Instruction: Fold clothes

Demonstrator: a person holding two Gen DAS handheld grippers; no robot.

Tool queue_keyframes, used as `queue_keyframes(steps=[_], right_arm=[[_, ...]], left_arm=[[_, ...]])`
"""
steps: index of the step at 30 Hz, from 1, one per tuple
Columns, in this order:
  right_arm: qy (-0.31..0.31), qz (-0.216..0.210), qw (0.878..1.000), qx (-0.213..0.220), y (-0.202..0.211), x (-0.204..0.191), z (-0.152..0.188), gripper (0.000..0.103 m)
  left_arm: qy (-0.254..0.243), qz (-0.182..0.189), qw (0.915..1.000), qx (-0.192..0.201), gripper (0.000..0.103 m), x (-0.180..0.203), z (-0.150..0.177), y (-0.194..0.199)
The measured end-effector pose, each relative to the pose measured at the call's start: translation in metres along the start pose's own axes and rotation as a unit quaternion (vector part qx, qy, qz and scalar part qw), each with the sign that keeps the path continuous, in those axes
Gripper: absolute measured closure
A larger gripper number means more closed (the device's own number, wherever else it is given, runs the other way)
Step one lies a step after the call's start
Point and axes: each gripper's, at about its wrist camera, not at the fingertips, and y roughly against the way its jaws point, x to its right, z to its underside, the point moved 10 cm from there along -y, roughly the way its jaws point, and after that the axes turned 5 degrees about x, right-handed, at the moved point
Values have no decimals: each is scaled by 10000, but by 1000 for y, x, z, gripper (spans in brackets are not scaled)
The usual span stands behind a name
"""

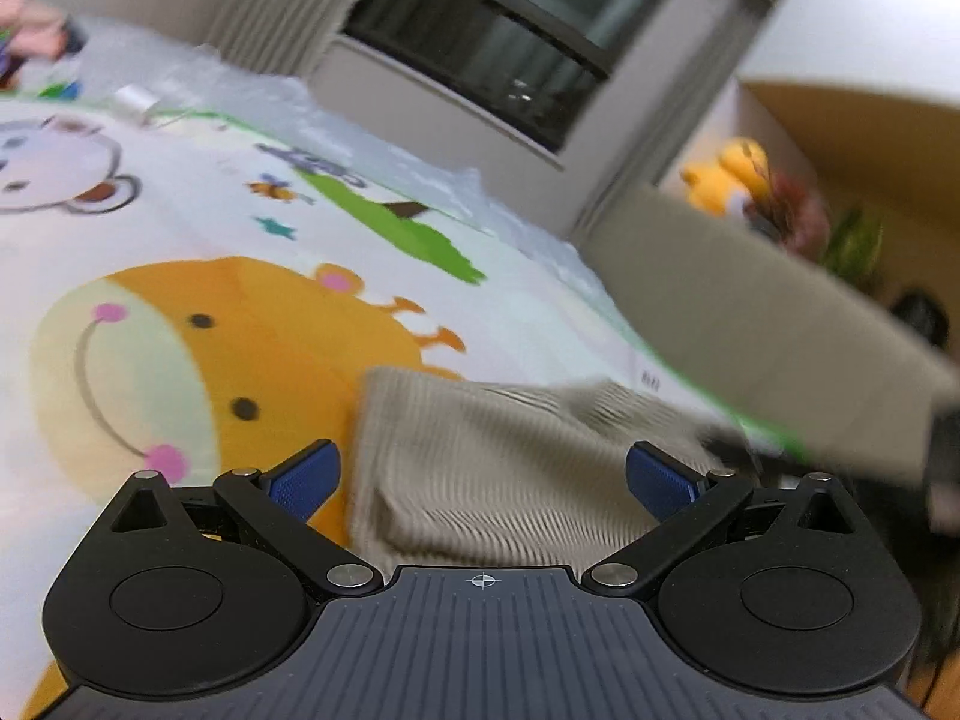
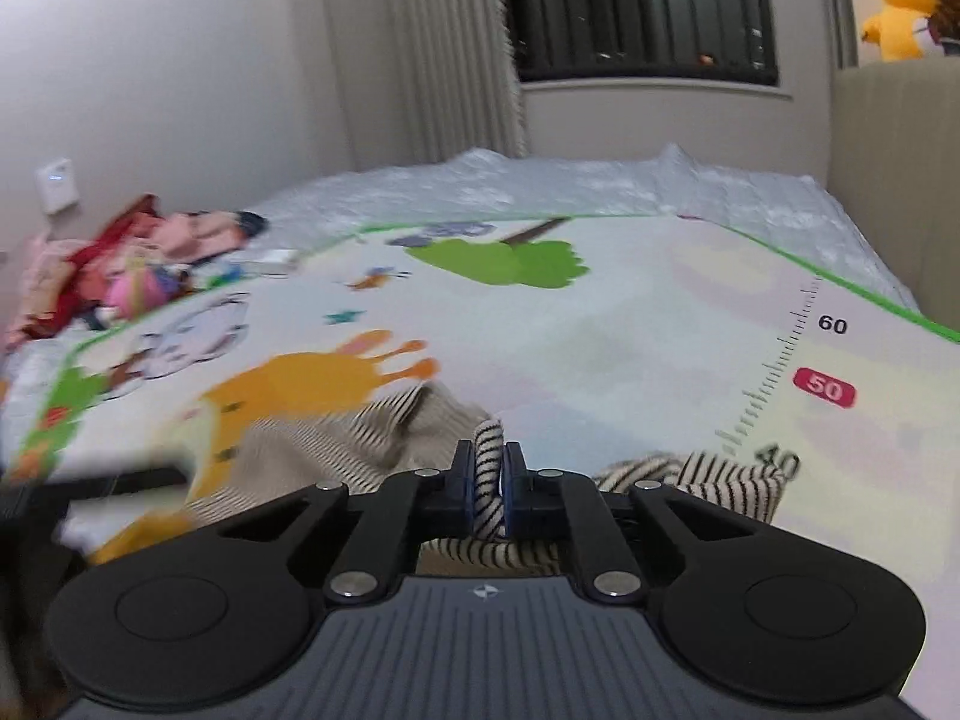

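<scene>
A beige garment with thin dark stripes (image 1: 498, 456) lies crumpled on a cartoon play mat (image 1: 240, 192). My left gripper (image 1: 483, 480) hovers over it, open, its blue pads (image 1: 306, 480) wide apart and not pressing the cloth. In the right wrist view the same striped garment (image 2: 708, 474) spreads to both sides. My right gripper (image 2: 489, 480) is shut on a raised fold of it, which sticks up between the pads. The picture is blurred at the left, where a dark shape crosses the mat's near corner.
The mat (image 2: 600, 330) covers a bed with a pale quilted cover (image 2: 540, 180). A heap of red and pink clothes (image 2: 120, 264) lies at the far left. A beige padded panel (image 2: 894, 180) bounds the right side, with a yellow plush toy (image 2: 900, 6) above it.
</scene>
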Motion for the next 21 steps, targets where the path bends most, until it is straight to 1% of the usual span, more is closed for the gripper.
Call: queue_keyframes(steps=[1, 3, 5, 8, 12, 14, 16, 17, 18, 19, 21], right_arm=[[-20, -54, 10000, -51, 12, -4, 8, 95], [-41, -164, 9997, -184, 36, -12, 26, 96], [38, -267, 9987, -426, 52, -23, 50, 96], [261, -304, 9963, -756, 68, -34, 81, 96], [313, -227, 9917, -1224, 80, -31, 112, 96], [429, -284, 9902, -1295, 88, -34, 115, 95], [501, -506, 9908, -1152, 103, -39, 102, 95], [499, -605, 9921, -979, 112, -40, 88, 94], [495, -649, 9936, -784, 120, -40, 73, 88], [489, -564, 9956, -571, 126, -35, 58, 82], [462, -221, 9985, -208, 134, -20, 31, 54]], left_arm=[[30, 3, 10000, 50, 0, 1, -6, 5], [-109, -12, 9999, 129, 0, 6, -13, 13], [-227, 88, 9996, 119, 0, 18, -15, 16], [-427, 273, 9987, 73, 0, 37, -14, 18], [-832, 382, 9958, 28, 0, 60, -5, 13], [-1064, 381, 9936, -59, 0, 68, 3, 10], [-1356, 394, 9895, -320, 5, 71, 17, 8], [-1528, 352, 9863, -512, 14, 69, 26, 7], [-1706, 295, 9823, -718, 25, 66, 36, 7], [-1884, 209, 9775, -923, 27, 60, 46, 6], [-2224, 5, 9678, -1179, 26, 44, 61, 12]])
